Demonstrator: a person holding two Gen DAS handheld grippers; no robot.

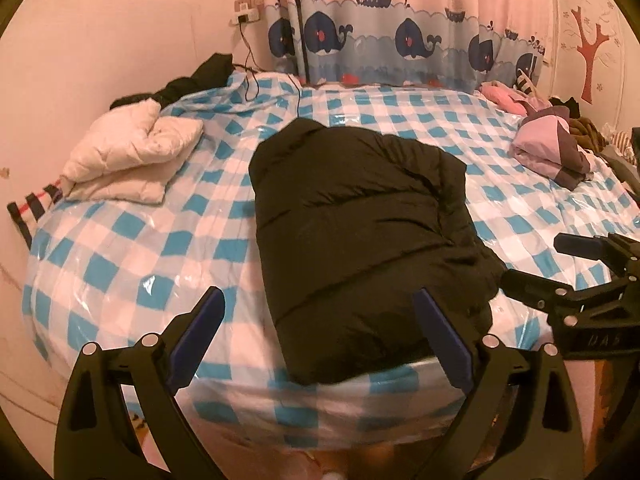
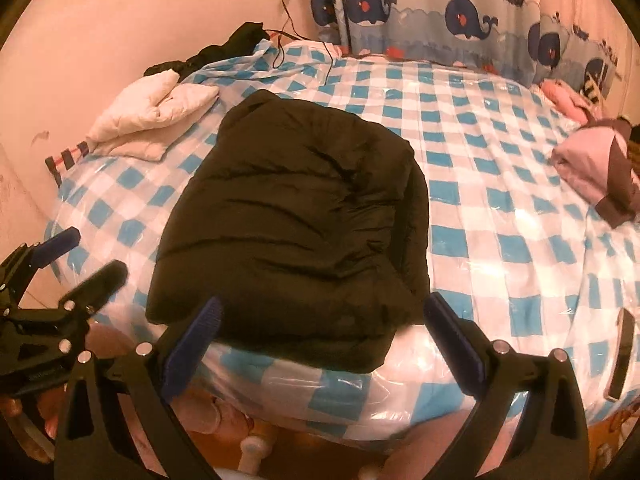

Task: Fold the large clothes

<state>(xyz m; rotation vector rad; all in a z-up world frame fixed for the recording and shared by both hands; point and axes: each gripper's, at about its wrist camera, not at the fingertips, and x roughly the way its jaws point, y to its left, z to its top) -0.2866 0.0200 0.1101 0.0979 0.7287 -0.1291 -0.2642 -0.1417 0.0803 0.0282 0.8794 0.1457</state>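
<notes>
On the checked bed (image 1: 120, 240), near its front edge, lay the black jacket (image 1: 360, 220), folded into a bundle. Left gripper (image 1: 320, 340) and right gripper (image 2: 324, 344) hung spread wide, gripping nothing. Puffy, slick fabric risked springing open or sliding off the plastic cover.

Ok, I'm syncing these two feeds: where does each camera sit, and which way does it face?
Left wrist: on the left tool, open, facing across the bed at the black jacket; the right tool shows at right.
Right wrist: on the right tool, open, same heading; the left tool shows at left.
Shared: jacket, white jacket, whale curtain.
</notes>
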